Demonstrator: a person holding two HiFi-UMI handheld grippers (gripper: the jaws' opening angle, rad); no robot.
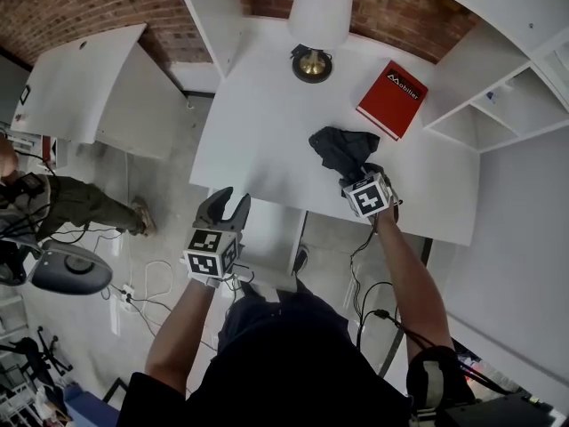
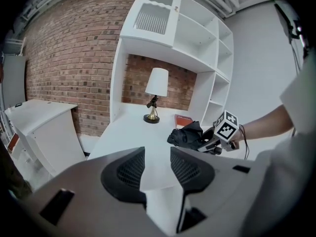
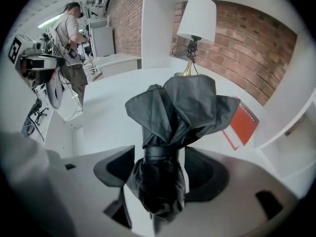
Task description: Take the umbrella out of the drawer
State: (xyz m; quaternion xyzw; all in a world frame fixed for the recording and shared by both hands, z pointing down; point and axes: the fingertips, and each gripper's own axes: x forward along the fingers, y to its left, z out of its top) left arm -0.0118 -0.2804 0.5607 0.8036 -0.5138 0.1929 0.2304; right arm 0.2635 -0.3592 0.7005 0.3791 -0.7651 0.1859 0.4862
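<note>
Umbrella of black folded fabric, strapped shut, lies on the white counter, so I judge the release is in hand. My right gripper has its jaws spread wide around it, apparently not pressing. The left gripper has its jaws apart and empty. Next I'd back the right gripper off without snagging cloth. Only the right gripper view shows that gap; the head view places the umbrella near the red book.
</note>
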